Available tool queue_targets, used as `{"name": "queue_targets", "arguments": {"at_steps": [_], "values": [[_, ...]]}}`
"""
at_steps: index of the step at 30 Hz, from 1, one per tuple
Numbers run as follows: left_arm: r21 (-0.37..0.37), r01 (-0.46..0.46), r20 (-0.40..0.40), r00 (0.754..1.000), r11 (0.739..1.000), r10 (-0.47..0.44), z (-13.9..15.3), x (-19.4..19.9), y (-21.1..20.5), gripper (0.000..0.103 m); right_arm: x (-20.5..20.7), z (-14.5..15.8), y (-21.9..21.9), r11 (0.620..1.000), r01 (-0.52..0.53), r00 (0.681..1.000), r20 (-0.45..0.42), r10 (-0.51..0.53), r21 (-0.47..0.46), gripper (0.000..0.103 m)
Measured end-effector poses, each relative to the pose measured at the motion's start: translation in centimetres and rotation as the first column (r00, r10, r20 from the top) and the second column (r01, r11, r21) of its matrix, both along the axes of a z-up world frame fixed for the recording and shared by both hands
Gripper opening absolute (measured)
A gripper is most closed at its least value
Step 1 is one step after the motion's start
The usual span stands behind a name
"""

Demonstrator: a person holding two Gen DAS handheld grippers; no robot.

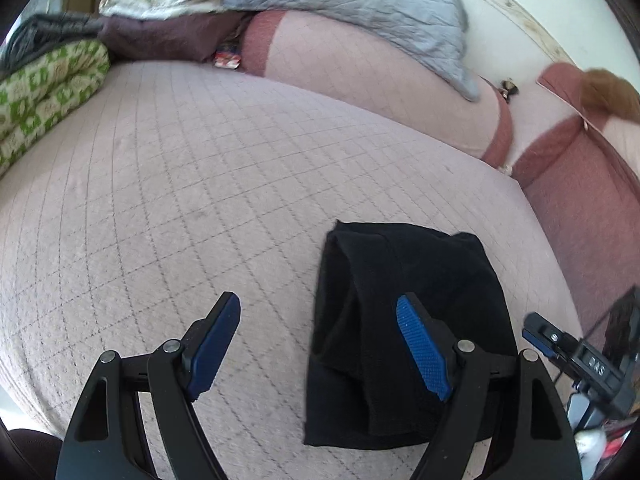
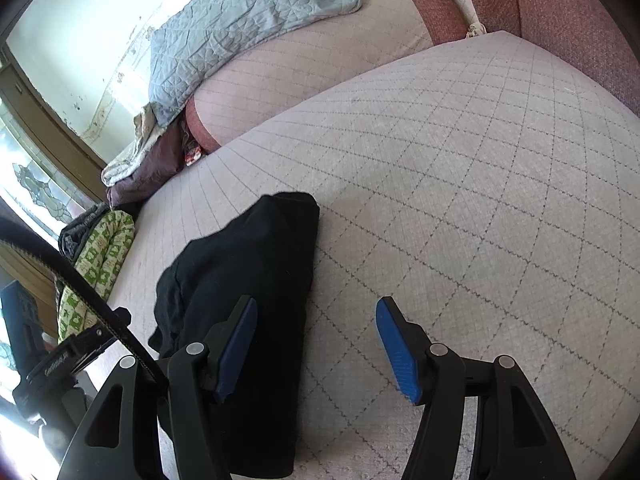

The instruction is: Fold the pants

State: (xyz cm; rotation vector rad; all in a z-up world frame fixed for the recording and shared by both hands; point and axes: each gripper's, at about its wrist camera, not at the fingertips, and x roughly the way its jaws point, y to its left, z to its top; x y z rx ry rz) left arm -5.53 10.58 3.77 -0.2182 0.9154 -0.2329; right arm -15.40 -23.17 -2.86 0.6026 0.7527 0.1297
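The black pants (image 1: 384,320) lie folded into a compact bundle on the pale quilted sofa seat (image 1: 180,200). They also show in the right wrist view (image 2: 248,280). My left gripper (image 1: 318,326) is open and empty, hovering just above the seat, its right finger over the bundle's middle and its left finger over bare seat. My right gripper (image 2: 316,334) is open and empty, its left finger over the bundle's right side and its right finger over bare seat. The right gripper's tip (image 1: 536,334) shows at the right edge of the left wrist view.
A grey-blue quilted blanket (image 1: 360,12) drapes over the sofa back. A green patterned blanket (image 1: 44,92) and dark folded clothes (image 1: 160,36) are piled at the far left end of the seat. A reddish armrest (image 1: 580,208) borders the right side.
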Motion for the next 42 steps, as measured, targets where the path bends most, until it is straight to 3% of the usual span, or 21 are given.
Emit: {"name": "queue_targets", "arguments": {"at_steps": [6,12,18,20,22,24,25,26,27,29,30,34,38,42], "values": [[-0.081,0.008,-0.111,0.994,0.997,-0.017,-0.8,2.6,0.4,0.08,0.4,0.1,-0.3,0.995,-0.043,0.999,-0.015,0.045,0.09,0.071],[0.013,0.075,-0.197,0.978,0.997,-0.071,-3.3,6.2,-2.4,0.08,3.2,0.5,-0.7,0.986,-0.079,0.99,-0.106,0.095,0.15,0.074],[-0.127,0.097,-0.201,0.972,0.987,-0.121,-5.2,6.7,-1.2,0.094,6.3,-2.0,0.8,0.975,-0.092,0.975,-0.18,0.129,0.203,0.075],[-0.167,0.116,-0.192,0.97,0.979,-0.148,-5.1,6.7,-1.1,0.097,6.9,-2.9,1.6,0.968,-0.1,0.977,-0.16,0.139,0.228,0.081],[-0.261,0.154,-0.192,0.959,0.953,-0.207,-5.3,6.4,-1.4,0.098,7.5,-2.9,2.4,0.965,-0.098,0.982,-0.132,0.133,0.245,0.092],[-0.344,0.202,-0.203,0.937,0.917,-0.283,-5.7,6.3,-2.6,0.098,8.3,-2.8,3.7,0.954,-0.158,0.975,-0.115,0.192,0.253,0.094],[-0.321,0.213,-0.203,0.936,0.923,-0.287,-5.7,6.1,-3.3,0.098,8.6,-2.9,4.4,0.95,-0.189,0.969,-0.112,0.222,0.249,0.093],[-0.252,0.222,-0.195,0.942,0.942,-0.274,-5.5,5.7,-4.2,0.094,8.5,-2.8,4.9,0.955,-0.202,0.968,-0.104,0.228,0.218,0.089],[-0.205,0.223,-0.193,0.945,0.953,-0.263,-5.3,5.3,-4.8,0.079,8.3,-2.8,5.2,0.957,-0.212,0.967,-0.102,0.235,0.196,0.083],[-0.216,0.23,-0.198,0.941,0.949,-0.274,-4.9,5.0,-5.3,0.067,8.0,-2.7,5.0,0.952,-0.217,0.965,-0.098,0.242,0.217,0.054],[-0.219,0.226,-0.2,0.942,0.949,-0.27,-4.5,5.0,-5.5,0.062,7.9,-2.6,4.7,0.946,-0.216,0.965,-0.092,0.244,0.242,0.051],[-0.199,0.231,-0.176,0.948,0.952,-0.267,-2.8,5.8,-6.3,0.054,8.1,0.0,4.5,0.953,-0.235,0.969,-0.029,0.245,0.193,0.029],[-0.24,0.204,-0.158,0.956,0.949,-0.245,-1.3,9.2,-7.1,0.054,9.7,3.1,4.0,0.966,-0.23,0.973,0.042,0.227,0.119,0.028],[-0.19,0.207,-0.132,0.963,0.96,-0.234,-0.4,13.0,-9.9,0.058,11.3,4.3,1.8,0.979,-0.182,0.981,0.09,0.174,0.094,0.033]]}}
